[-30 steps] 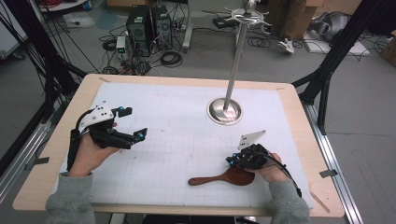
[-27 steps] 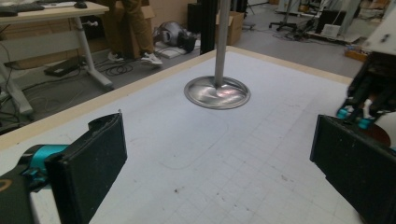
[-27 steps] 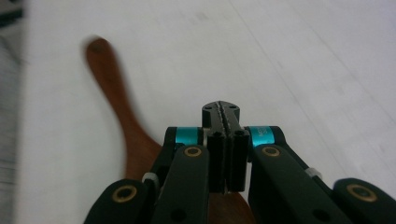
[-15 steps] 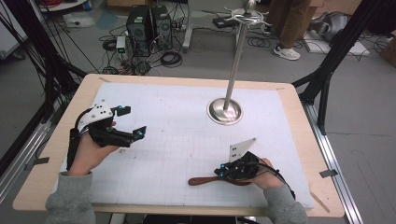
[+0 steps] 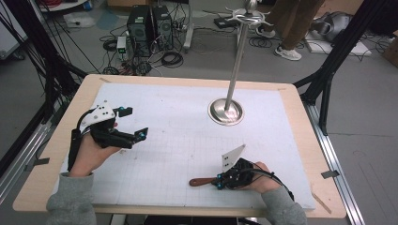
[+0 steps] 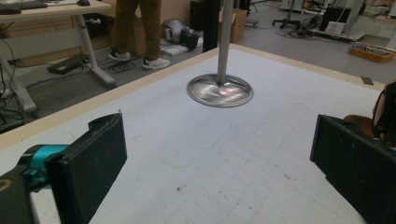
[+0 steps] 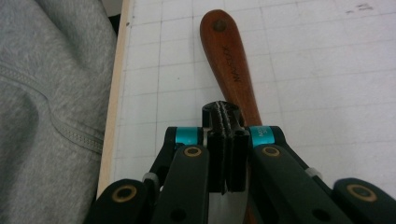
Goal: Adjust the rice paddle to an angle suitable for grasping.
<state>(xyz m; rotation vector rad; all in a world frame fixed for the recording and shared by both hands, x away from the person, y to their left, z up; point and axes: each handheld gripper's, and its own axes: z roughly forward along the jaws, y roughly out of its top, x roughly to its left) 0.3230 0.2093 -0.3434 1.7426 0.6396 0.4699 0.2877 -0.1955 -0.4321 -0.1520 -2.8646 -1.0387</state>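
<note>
The right gripper [image 5: 219, 182] sits low at the near edge, jaws pressed together above a wooden spatula handle [image 7: 232, 70], seemingly gripping nothing. The left gripper [image 5: 133, 125] hovers at the left with jaws wide apart, probably waiting near the metal stand [image 5: 226, 111].

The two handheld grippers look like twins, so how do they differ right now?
The left gripper has its jaws spread wide with nothing between them, while the right gripper has its jaws pressed together. The left gripper sits at the table's left side, far from any object, while the right gripper is at the near edge, right over a wooden utensil's handle. Both are black with teal accents, each held in one hand.
</note>
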